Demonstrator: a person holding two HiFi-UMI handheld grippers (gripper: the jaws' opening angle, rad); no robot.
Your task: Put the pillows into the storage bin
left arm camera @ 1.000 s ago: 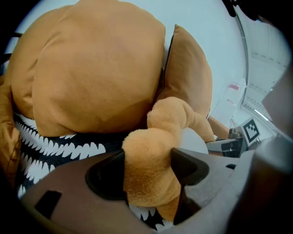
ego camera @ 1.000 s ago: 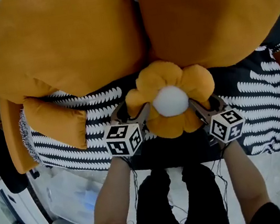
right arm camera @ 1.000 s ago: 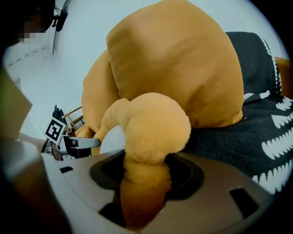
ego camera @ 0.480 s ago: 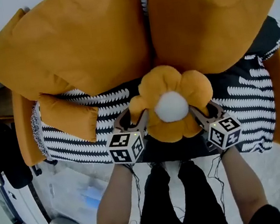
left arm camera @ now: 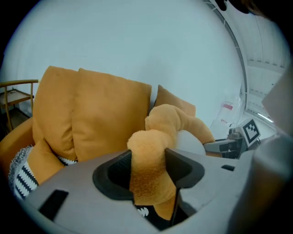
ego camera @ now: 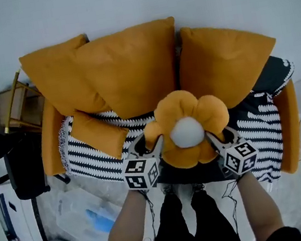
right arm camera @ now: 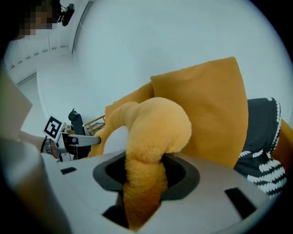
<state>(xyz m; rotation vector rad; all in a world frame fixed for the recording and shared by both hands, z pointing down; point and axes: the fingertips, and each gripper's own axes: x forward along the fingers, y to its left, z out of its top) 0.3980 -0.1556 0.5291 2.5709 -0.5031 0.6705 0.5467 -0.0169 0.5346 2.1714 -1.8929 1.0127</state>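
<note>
An orange flower-shaped pillow (ego camera: 188,122) with a white centre hangs in the air above the sofa seat, held from both sides. My left gripper (ego camera: 150,144) is shut on its left petal (left arm camera: 147,160), and its jaws have just been closing on that petal. My right gripper (ego camera: 217,134) is shut on the right petal (right arm camera: 151,146); those jaws have also just been closing on it. Two big orange cushions (ego camera: 129,63) (ego camera: 226,61) lean on the sofa back, and a small orange pillow (ego camera: 98,132) lies on the seat at left.
The sofa has orange arms (ego camera: 51,140) (ego camera: 288,122) and a black-and-white patterned throw (ego camera: 257,127). Left of it stand a wooden side table (ego camera: 14,105) and a dark chair (ego camera: 7,152). Clear plastic bags (ego camera: 80,214) lie on the floor at lower left. A white wall is behind.
Both grippers have lifted the flower pillow up off the sofa seat. The sofa now looks smaller and farther below, with the wall showing behind it.
</note>
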